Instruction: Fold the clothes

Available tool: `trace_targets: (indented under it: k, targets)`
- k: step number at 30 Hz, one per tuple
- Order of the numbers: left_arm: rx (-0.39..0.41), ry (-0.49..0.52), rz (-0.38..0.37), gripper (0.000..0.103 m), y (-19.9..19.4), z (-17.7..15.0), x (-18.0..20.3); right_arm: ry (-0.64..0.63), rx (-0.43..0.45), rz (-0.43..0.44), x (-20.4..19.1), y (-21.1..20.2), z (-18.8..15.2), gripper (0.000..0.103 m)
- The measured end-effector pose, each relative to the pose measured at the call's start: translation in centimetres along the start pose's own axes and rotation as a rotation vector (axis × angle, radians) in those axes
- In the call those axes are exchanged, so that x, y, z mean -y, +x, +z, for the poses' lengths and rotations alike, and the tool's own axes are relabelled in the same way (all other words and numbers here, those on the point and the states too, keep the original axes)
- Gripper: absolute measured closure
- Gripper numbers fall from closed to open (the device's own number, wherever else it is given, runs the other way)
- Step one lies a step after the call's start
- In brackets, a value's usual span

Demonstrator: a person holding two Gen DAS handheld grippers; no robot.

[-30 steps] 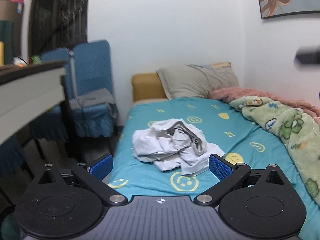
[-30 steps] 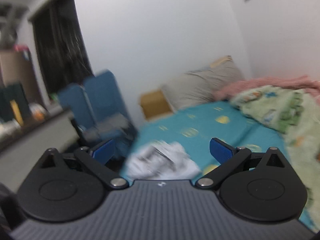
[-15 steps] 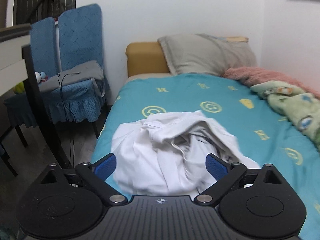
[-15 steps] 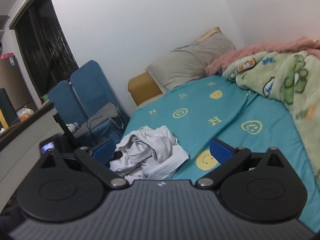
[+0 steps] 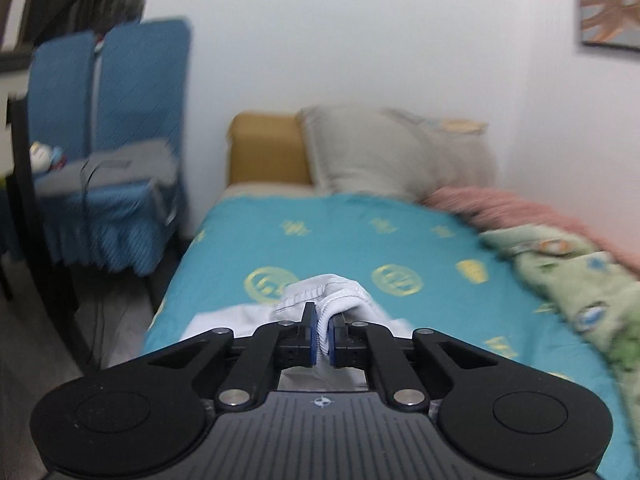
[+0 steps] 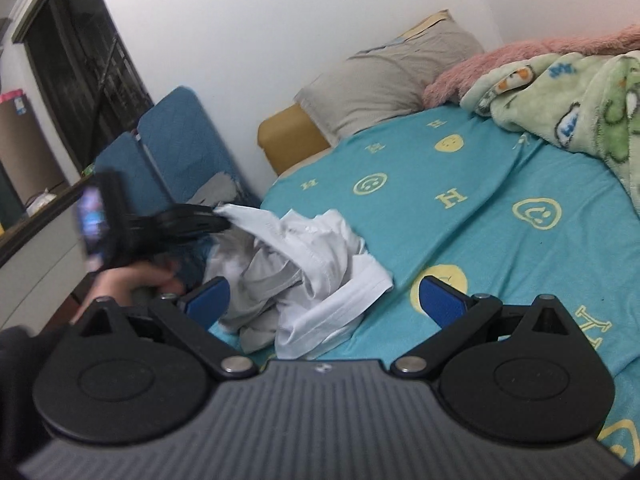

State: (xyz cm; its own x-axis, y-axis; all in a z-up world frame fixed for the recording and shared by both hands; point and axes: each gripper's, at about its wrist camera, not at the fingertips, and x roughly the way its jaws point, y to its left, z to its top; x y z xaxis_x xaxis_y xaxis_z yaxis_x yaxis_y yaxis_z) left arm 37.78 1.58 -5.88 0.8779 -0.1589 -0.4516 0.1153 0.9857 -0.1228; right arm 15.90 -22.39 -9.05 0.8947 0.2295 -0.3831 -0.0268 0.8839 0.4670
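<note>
A crumpled white garment (image 6: 316, 268) lies near the left edge of the bed's teal sheet (image 6: 460, 200). My left gripper (image 5: 322, 334) is shut on a ribbed white edge of the garment (image 5: 328, 296) and holds it lifted above the sheet. In the right wrist view the left gripper (image 6: 188, 222) pinches that edge at the garment's left side. My right gripper (image 6: 324, 300) is open and empty, just in front of the garment's near edge.
A green cartoon blanket (image 6: 580, 92) and a pink blanket (image 6: 520, 52) lie along the bed's right side. A grey pillow (image 5: 392, 152) rests at the headboard. Blue covered chairs (image 5: 108, 160) and a desk edge (image 6: 36, 236) stand left of the bed.
My left gripper has closed on the garment's ribbed edge and lifted it. My right gripper has come closer to the garment and stays open.
</note>
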Motion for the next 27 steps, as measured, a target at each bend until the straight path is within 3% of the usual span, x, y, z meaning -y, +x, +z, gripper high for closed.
trace_targets:
  k: [7,12,18,21,27]
  targets:
    - [0.065,0.046,-0.095,0.099,-13.7,-0.6,4.0,0.003,0.067,0.004,-0.1,-2.1,0.0,0.000]
    - [0.112,0.032,-0.115,0.099,-23.2,-3.1,4.9,-0.032,0.113,0.021,-0.8,-4.7,-0.6,0.000]
    - [0.172,0.043,-0.167,0.099,-32.7,-5.4,6.2,-0.122,0.084,0.065,-2.7,-7.4,-2.0,0.000]
    - [0.200,0.068,-0.171,0.099,-35.0,-6.4,6.6,-0.176,0.063,0.116,-4.3,-8.6,-2.6,0.000]
    - [0.202,0.064,-0.157,0.099,-34.2,-8.8,5.8,-0.266,-0.002,0.207,-7.0,-8.7,-4.0,0.000]
